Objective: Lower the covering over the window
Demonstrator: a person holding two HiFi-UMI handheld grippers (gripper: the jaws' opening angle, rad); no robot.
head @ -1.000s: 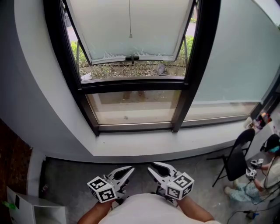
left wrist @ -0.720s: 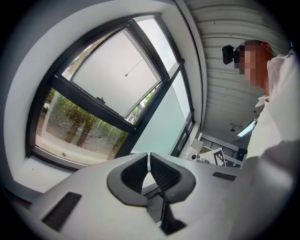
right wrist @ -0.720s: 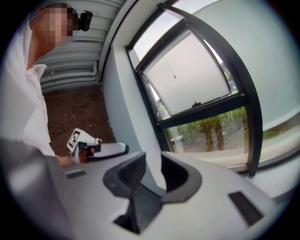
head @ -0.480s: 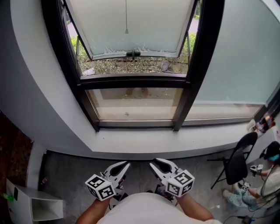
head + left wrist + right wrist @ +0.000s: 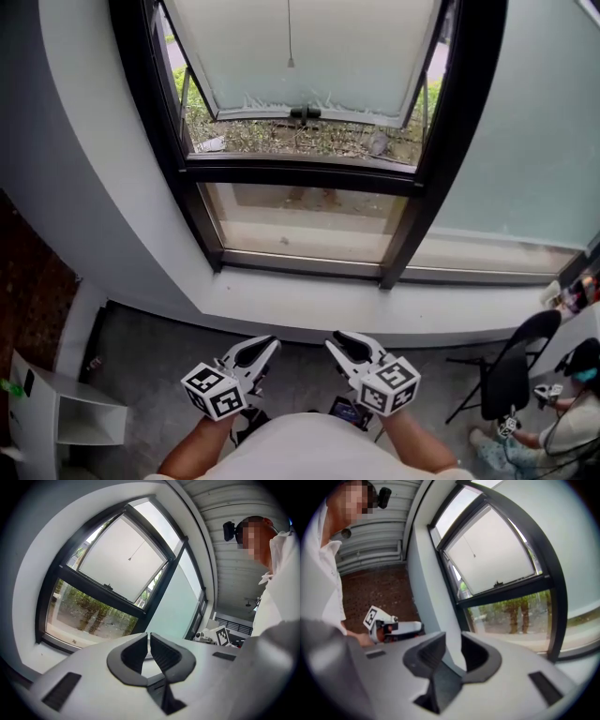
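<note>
A white blind (image 5: 319, 47) covers the upper part of the black-framed window (image 5: 192, 202), with its thin pull cord (image 5: 291, 63) hanging in front. Below it an open sash with a black handle (image 5: 306, 113) shows greenery. Both grippers are low, close to my body and well short of the window. The left gripper (image 5: 258, 349) is shut with nothing in it; in the left gripper view its jaws (image 5: 148, 637) meet below the blind (image 5: 124, 557). The right gripper (image 5: 342, 342) stands open and empty, a clear gap (image 5: 453, 639) between its jaws, the blind (image 5: 492, 550) far ahead.
A deep white sill (image 5: 356, 305) runs under the window, with a frosted pane (image 5: 544, 122) to its right. On the floor at the left stands a white cabinet (image 5: 56, 412). At the right are a black folding chair (image 5: 511, 375) and a seated person (image 5: 572, 375).
The whole view has shifted, so the window now sits a little further right. Both grippers have edged forward toward the wall under the sill. Their jaws look unchanged.
</note>
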